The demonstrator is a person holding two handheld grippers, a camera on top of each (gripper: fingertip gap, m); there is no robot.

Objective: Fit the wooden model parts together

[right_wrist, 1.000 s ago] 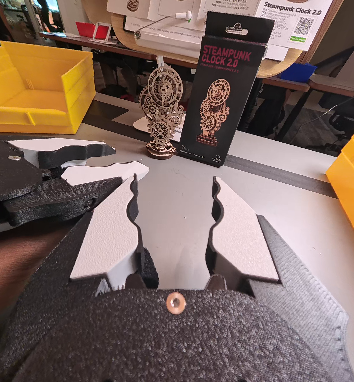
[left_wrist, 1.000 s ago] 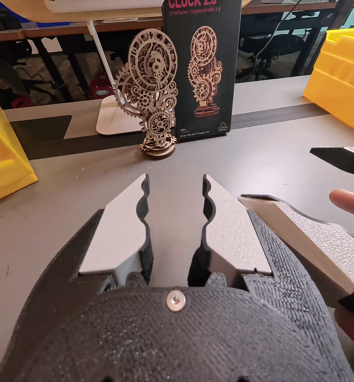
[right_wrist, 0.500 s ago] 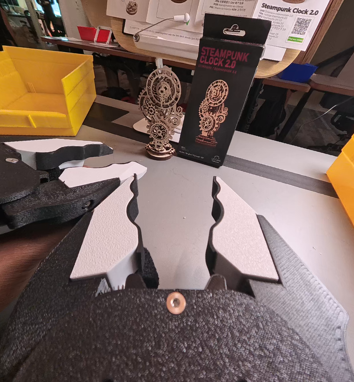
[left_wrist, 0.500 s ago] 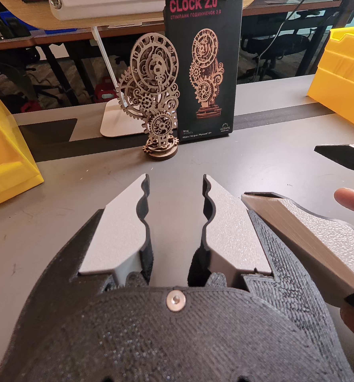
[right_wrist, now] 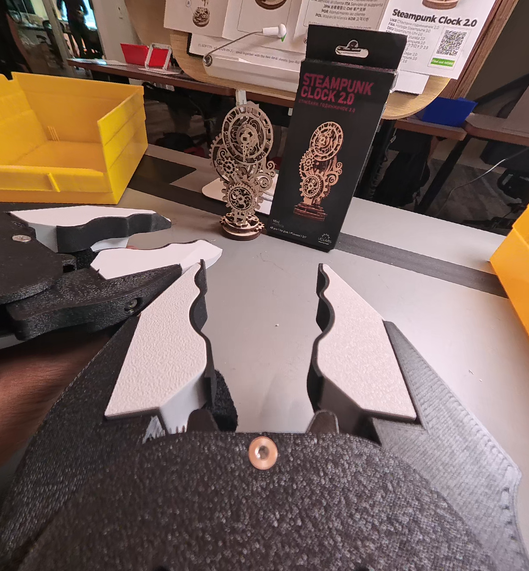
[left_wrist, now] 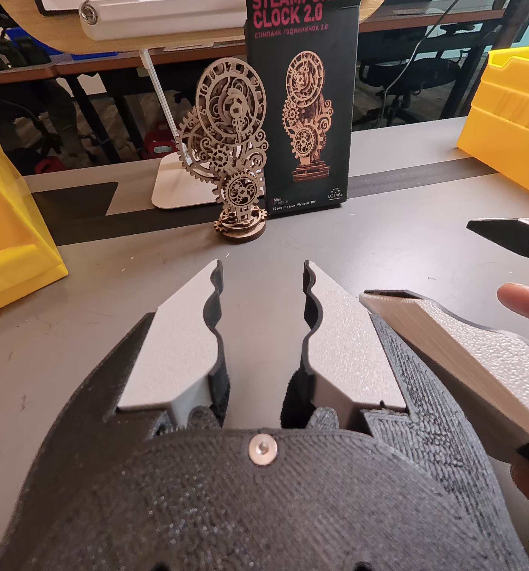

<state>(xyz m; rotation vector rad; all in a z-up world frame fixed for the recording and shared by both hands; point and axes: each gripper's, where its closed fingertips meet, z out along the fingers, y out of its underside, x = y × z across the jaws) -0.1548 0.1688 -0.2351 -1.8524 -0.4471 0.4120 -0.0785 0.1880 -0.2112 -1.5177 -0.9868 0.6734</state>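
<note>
A wooden gear clock model (left_wrist: 232,148) stands upright on the grey table (left_wrist: 380,253), next to its tall black box (left_wrist: 306,105). The right wrist view shows the model (right_wrist: 244,179) and the box (right_wrist: 334,148) too. My left gripper (left_wrist: 261,268) is open and empty, well short of the model. My right gripper (right_wrist: 260,272) is open wider and empty, close beside the left one. The left gripper also shows at the left of the right wrist view (right_wrist: 176,238), open. One finger of the right gripper (left_wrist: 442,340) lies along the left gripper's right side.
A yellow bin (right_wrist: 56,139) stands at the left and another (right_wrist: 525,278) at the right. A white lamp base (left_wrist: 179,185) sits behind the model. A person's fingertip (left_wrist: 525,299) shows at the right of the left wrist view.
Both grippers have drifted slightly while staying open and empty. The clock model and box sit a little more to the right in the left wrist view.
</note>
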